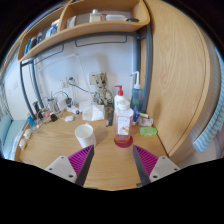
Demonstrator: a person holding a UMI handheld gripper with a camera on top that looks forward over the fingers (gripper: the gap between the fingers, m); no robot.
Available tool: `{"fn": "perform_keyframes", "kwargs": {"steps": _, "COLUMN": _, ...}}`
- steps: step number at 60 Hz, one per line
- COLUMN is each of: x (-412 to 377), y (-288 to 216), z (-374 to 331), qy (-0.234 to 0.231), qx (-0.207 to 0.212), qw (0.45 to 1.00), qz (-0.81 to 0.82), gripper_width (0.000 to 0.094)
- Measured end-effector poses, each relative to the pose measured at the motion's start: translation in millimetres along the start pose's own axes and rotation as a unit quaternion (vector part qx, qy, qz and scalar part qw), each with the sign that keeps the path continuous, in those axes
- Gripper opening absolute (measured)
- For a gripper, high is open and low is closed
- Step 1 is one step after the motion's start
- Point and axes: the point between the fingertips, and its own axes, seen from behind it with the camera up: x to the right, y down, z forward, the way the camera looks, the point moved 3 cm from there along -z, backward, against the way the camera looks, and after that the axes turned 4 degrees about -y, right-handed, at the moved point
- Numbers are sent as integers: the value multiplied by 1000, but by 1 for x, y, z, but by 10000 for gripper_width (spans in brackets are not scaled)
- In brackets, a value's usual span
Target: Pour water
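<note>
My fingers are spread wide with nothing between them, hovering low over the wooden bench; just ahead of them, a little to the right, stands the bottle I take to hold the water, on a red coaster, with a white cup ahead to the left. The bottle looks like stiff, smooth plastic, likely weighty if full and a bit slippery, so I would grip its body at mid-height; the cup looks light and easy to knock over. Beyond lie small clutter, wall sockets and a shelf overhead.
</note>
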Motion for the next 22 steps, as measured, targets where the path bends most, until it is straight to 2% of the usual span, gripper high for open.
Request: {"fn": "perform_keyframes", "kwargs": {"steps": 22, "x": -10, "y": 5, "z": -50, "qy": -3, "qx": -10, "qw": 1000, "qz": -5, "gripper_width": 785}}
